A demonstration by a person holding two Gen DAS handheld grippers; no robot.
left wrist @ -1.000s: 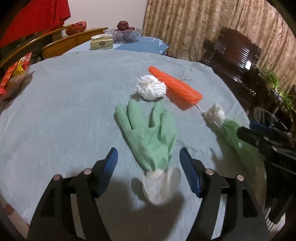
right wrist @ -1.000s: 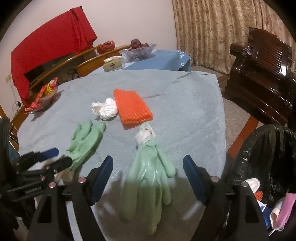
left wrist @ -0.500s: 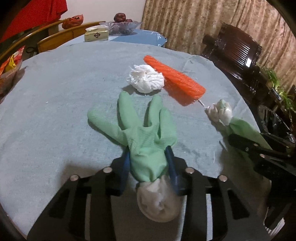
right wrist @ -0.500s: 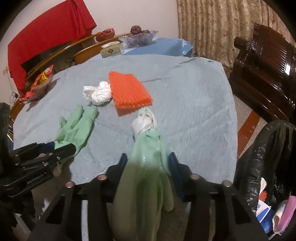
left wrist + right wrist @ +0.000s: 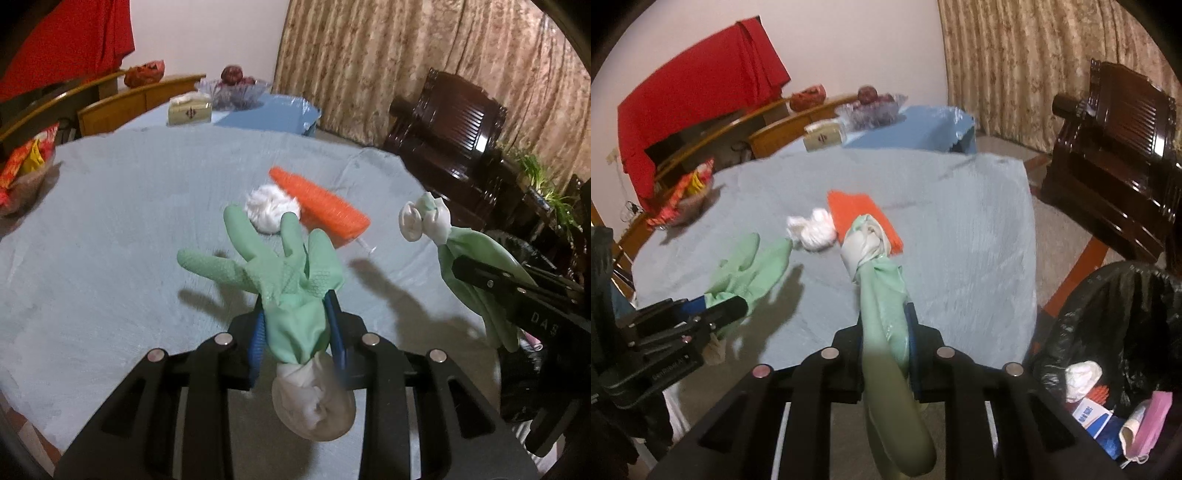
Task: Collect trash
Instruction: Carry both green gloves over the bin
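Note:
My left gripper (image 5: 297, 314) is shut on a green rubber glove (image 5: 284, 273) at its wrist and holds it above the grey-blue tablecloth (image 5: 110, 221). My right gripper (image 5: 884, 325) is shut on a second green glove (image 5: 882, 284) with a knotted white cuff and holds it lifted over the table's near edge. Each held glove also shows in the other view, the second glove (image 5: 476, 258) and the first glove (image 5: 753, 266). A white crumpled wad (image 5: 271, 208) and an orange ribbed piece (image 5: 325, 206) lie on the cloth.
A black-lined trash bin (image 5: 1108, 332) with several scraps inside stands at the right beside the table. A snack bag in a bowl (image 5: 26, 173) sits far left. A tissue box (image 5: 190, 110) and fruit bowl (image 5: 236, 86) stand on a far table. Dark wooden chair (image 5: 1115, 147) at right.
Both grippers closed from open onto their gloves, then lifted them off the cloth. The wad and orange piece have not moved.

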